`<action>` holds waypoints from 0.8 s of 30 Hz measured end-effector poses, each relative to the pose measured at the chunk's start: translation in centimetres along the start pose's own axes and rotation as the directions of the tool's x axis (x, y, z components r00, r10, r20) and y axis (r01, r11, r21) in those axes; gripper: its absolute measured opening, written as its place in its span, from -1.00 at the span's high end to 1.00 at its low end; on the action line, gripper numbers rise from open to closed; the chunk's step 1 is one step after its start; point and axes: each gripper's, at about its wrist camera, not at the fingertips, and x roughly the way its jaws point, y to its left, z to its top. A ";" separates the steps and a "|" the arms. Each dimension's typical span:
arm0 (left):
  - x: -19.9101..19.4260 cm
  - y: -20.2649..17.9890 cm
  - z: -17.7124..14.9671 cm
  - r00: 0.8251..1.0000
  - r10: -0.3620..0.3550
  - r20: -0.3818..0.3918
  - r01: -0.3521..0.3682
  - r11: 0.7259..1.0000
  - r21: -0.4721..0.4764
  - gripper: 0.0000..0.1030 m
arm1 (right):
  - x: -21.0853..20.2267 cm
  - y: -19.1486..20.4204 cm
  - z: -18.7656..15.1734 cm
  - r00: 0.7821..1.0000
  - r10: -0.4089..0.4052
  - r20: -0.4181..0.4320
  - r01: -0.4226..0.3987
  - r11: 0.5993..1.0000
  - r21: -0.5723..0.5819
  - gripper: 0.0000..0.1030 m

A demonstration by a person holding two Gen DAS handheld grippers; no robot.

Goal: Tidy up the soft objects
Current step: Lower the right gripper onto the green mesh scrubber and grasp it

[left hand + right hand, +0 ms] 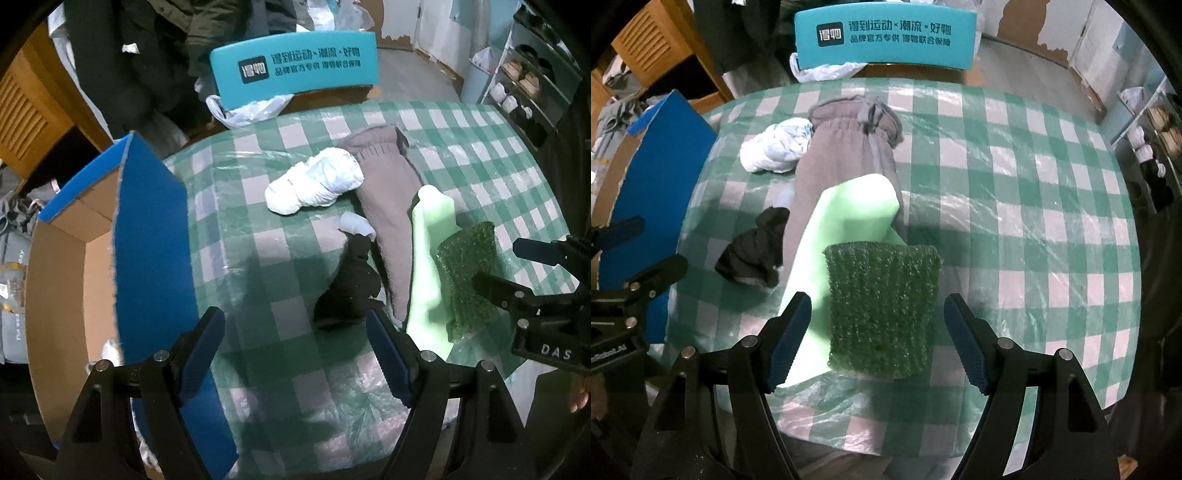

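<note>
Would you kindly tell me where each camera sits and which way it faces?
Left wrist: on the left gripper, looking down at the black sock; the right gripper shows at right.
Right wrist: on the right gripper, looking down at the green pad; left gripper at left.
Shared: checked table, grey trousers, blue box.

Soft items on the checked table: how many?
6: white bundle far left, grey sweatpants centre, small white piece, black sock near left, pale green foam, dark green scrubber atop it.

Black angular gripper frames with silver rivet heads, blue textured fingers [790, 339], white "DAS" lettering.
</note>
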 end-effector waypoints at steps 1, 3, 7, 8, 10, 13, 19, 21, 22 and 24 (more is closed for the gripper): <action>0.2 -0.1 0.0 1.000 -0.001 -0.004 0.001 1.000 0.002 -0.55 | 0.1 0.0 -0.1 1.000 0.001 0.000 -0.001 1.000 0.000 -0.46; 0.7 -0.4 0.1 1.000 -0.005 -0.014 0.005 1.000 0.003 -0.56 | 0.3 -0.1 -0.4 1.000 0.003 -0.003 -0.003 1.000 0.002 -0.46; 1.6 -0.6 0.4 0.999 -0.016 -0.031 0.016 1.000 -0.001 -0.56 | 1.0 0.1 -0.6 1.000 0.001 -0.018 -0.001 1.000 0.001 -0.46; 1.8 -0.6 0.5 0.999 -0.019 -0.034 0.019 1.000 -0.003 -0.56 | 1.3 0.1 -0.6 1.000 0.000 -0.024 0.000 1.000 -0.001 -0.46; 2.2 -0.7 0.6 0.999 -0.028 -0.040 0.027 1.000 -0.008 -0.56 | 1.6 0.3 -0.7 1.000 -0.004 -0.030 0.003 1.000 -0.003 -0.46; 2.8 -0.8 0.7 0.998 -0.037 -0.049 0.036 0.999 -0.015 -0.56 | 2.0 0.5 -0.5 0.999 -0.006 -0.035 0.006 1.000 -0.006 -0.46; 4.3 -0.9 0.7 0.996 -0.041 -0.077 0.039 0.999 -0.031 -0.56 | 3.0 0.9 -0.4 0.998 -0.017 -0.053 0.016 1.000 -0.016 -0.46; 4.7 -0.8 0.8 0.995 -0.045 -0.083 0.042 0.999 -0.035 -0.56 | 3.2 0.9 -0.3 0.998 -0.023 -0.055 0.022 1.000 -0.020 -0.46; 4.8 -0.8 0.8 0.995 -0.047 -0.085 0.044 0.998 -0.035 -0.56 | 3.4 1.0 -0.3 0.998 -0.028 -0.058 0.026 0.999 -0.022 -0.46; 5.1 -0.8 0.8 0.995 -0.050 -0.090 0.046 0.998 -0.038 -0.56 | 3.7 1.1 -0.3 0.998 -0.032 -0.063 0.031 0.999 -0.023 -0.46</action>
